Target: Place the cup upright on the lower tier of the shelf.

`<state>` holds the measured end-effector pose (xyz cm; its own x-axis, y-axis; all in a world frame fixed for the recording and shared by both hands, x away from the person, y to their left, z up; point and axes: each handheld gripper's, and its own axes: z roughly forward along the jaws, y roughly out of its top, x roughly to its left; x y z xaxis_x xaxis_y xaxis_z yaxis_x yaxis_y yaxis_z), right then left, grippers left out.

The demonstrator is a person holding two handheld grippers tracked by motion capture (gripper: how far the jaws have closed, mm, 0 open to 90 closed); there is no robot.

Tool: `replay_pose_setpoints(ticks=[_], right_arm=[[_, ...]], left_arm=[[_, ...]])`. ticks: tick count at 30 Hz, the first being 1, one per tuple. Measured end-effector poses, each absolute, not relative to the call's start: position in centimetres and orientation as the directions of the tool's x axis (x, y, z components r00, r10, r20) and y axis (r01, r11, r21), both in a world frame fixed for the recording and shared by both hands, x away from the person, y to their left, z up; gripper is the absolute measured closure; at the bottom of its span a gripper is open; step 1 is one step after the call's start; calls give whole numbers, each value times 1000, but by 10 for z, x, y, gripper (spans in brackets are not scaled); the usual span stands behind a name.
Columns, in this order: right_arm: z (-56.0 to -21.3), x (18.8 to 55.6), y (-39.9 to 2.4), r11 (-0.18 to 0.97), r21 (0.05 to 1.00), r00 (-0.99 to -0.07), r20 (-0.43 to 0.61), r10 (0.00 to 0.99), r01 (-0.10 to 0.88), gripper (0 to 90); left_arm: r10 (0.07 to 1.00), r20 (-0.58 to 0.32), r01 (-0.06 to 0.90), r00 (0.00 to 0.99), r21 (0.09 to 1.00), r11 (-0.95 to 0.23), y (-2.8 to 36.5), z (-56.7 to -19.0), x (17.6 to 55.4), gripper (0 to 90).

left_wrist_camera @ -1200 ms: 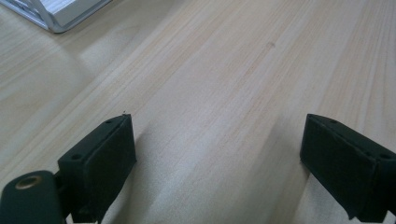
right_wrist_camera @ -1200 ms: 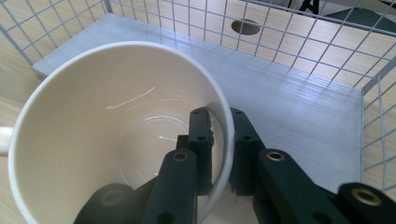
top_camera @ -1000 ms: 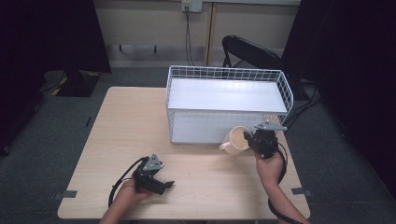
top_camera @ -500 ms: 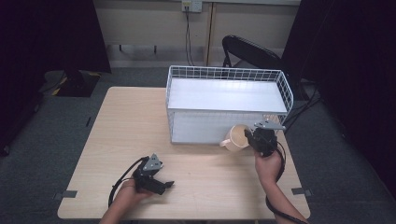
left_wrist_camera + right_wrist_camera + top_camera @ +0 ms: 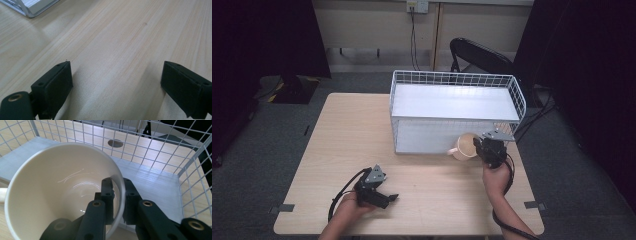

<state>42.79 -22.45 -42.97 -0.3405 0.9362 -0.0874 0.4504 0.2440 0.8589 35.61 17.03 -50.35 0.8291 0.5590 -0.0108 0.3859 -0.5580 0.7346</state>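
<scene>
A white wire basket (image 5: 455, 112) stands on the far right half of the table (image 5: 347, 145), with a pale solid floor and nothing lying on it that can be seen. A cream cup (image 5: 466, 146) hangs at the basket's near right wall, tipped so that its mouth faces up and toward the person, its handle pointing left. The cup is empty; in the right gripper view its glossy inside (image 5: 62, 192) shows bare, with faint light streaks.

The right gripper (image 5: 488, 150) is clamped on the cup's rim: one jaw sits inside the cup, the other outside, pressed tight against the thin wall. The basket's mesh and floor lie just beyond the cup in that view, and whether the cup touches the wire cannot be told.

The left gripper (image 5: 384, 196) rests on the near left part of the table, well apart from the cup. Its jaws stand wide apart with only bare wood between them (image 5: 117, 75); a corner of the basket (image 5: 32, 7) is cut off at the top left of its view.

The person's forearms are cut off by the near edge of the high view. A dark chair (image 5: 482, 57) stands behind the basket, partly hidden by it. No writing or label can be read anywhere.
</scene>
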Motion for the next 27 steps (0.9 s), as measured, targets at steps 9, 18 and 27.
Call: replay_pose_setpoints(ticks=[9, 18, 27], right_arm=[[-433, 433, -222, 244, 864, -309, -109, 945, 440, 822], [-435, 439, -221, 242, 869, -289, -121, 950, 431, 821], [-437, 443, -222, 230, 876, -266, -122, 956, 425, 822]], left_arm=[[559, -11, 386, 829, 735, -558, 170, -503, 356, 99], [559, -11, 386, 829, 735, -558, 170, -503, 356, 100], [559, -11, 386, 829, 735, -558, 170, -503, 356, 100]])
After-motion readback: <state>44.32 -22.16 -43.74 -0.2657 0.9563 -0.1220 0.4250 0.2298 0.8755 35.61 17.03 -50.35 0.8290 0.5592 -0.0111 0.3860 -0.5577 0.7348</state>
